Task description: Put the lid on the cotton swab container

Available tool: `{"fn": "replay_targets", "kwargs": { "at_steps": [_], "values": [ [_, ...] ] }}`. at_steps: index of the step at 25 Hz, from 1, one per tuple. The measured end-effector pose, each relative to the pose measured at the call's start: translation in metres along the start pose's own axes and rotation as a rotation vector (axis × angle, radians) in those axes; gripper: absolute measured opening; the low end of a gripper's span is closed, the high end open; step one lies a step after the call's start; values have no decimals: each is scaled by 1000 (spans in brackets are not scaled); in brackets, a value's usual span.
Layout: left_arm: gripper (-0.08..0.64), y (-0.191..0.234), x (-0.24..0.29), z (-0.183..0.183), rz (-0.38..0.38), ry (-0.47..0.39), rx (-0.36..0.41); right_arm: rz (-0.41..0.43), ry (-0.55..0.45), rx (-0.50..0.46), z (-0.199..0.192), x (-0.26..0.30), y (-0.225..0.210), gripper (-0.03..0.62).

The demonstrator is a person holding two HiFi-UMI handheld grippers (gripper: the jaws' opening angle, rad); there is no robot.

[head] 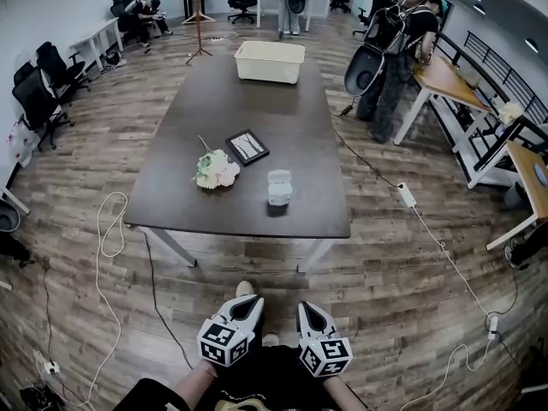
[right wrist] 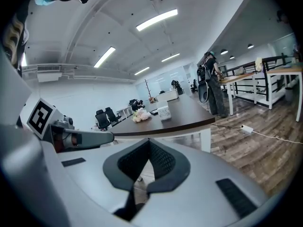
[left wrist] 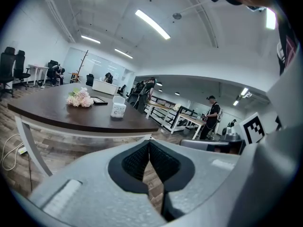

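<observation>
Holding the left gripper (head: 246, 303) and the right gripper (head: 310, 310) low in front of us, side by side over the wooden floor, we are seeing in each gripper's own view that the ribbed pads are pressed together with nothing between them. Both are standing well apart from the dark table (head: 197, 212), so no hold is under way yet. Looking outward, we are finding the cotton swab container (head: 279, 187) near the table's close edge, toward its right half. A bunch of pale flowers (head: 216, 169) is lying to its left, a dark framed picture (head: 247, 146) beyond that, and a white basket (head: 270, 61) at the far end. The container is showing as a small, whitish, boxy tub with rounded corners, standing upright. Whether its lid is sitting on it, hinged to it or lying apart, we cannot tell from here. We are judging it to be very light, made of thin, fairly stiff, smooth plastic. It is likely to skid or tip on the table if pushed from one side. We are therefore thinking of steadying the body with one gripper across its flat sides, taking the lid by its opposite edges with the other, and pressing down gently and squarely.
</observation>
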State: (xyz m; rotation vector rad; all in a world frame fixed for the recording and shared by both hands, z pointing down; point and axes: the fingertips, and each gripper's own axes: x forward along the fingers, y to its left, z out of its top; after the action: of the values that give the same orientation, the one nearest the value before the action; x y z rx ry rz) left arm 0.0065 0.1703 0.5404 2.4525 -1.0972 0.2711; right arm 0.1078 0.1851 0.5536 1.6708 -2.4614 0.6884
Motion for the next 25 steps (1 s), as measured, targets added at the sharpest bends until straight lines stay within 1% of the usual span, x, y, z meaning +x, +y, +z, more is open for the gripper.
{"fn": "replay_targets", "kwargs": {
  "at_steps": [5,9,11,15,19,22,25],
  "values": [
    [8,7,31,11,-66,24,26,-80,-21,17,11,12,-23,8],
    [8,17,56,19,-128,59,50,-123,-9,37,17,33,-36,8],
    [8,30,67,26,-132,65,59,-131,0,37,22,48,-37,8],
    [8,66,90,44,-108,57,51,-145,16,52,36,84,-42,8],
    [8,101,115,65,-118,56,47,-166,25,75,51,122,-51,8],
    [8,127,132,78,-137,72,75,-193,12,99,61,150,-58,8],
    [8,149,146,91,-160,89,132,-220,-13,113,76,175,-64,8]
  ]
}}
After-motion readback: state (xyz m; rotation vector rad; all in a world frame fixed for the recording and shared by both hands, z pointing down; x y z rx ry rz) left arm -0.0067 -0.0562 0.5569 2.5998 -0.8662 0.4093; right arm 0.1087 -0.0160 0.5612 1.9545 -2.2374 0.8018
